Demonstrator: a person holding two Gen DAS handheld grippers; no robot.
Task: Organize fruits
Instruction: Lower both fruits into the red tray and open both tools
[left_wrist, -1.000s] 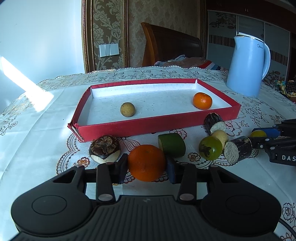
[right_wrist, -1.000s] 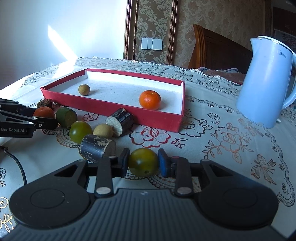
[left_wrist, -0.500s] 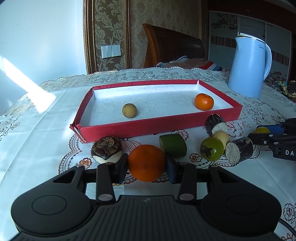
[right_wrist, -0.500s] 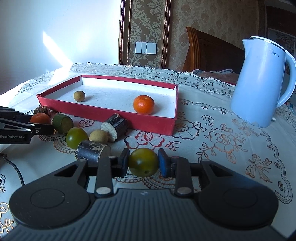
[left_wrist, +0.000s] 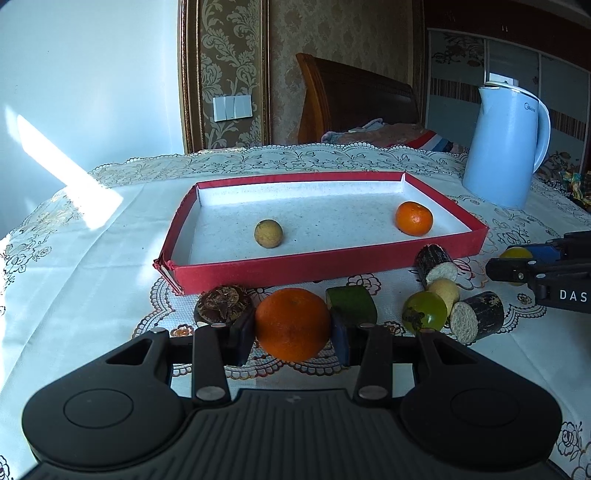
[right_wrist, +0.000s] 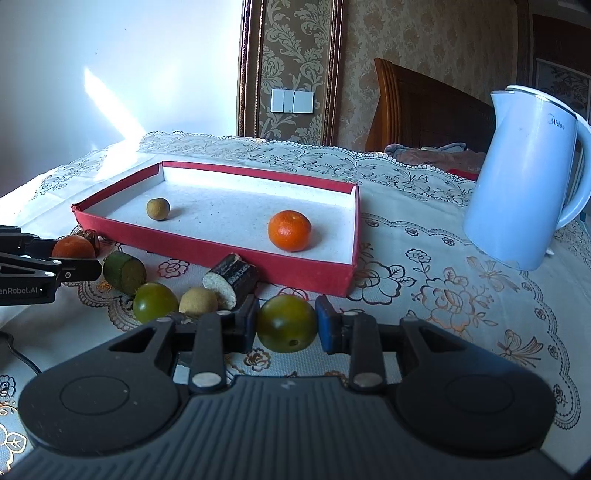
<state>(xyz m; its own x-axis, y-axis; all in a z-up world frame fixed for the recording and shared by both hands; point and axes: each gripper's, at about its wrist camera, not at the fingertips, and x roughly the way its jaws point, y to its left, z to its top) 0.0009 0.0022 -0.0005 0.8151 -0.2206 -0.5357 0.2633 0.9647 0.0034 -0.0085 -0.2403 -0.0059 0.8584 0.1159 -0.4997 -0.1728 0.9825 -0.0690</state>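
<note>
Red tray (left_wrist: 325, 264) behind loose fruits (left_wrist: 424, 312); blue kettle (left_wrist: 504, 144) beyond.

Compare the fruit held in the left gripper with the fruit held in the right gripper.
The orange in the left gripper is bright orange; the green fruit in the right gripper is olive green. The orange looks the wider. Both are round, clamped between blue pads, outside the red tray.

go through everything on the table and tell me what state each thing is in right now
left gripper: jaws shut on big orange.
right gripper: jaws shut on green fruit.
red tray: open, holds small orange and tan fruit.
kettle: upright, lid closed.
</note>
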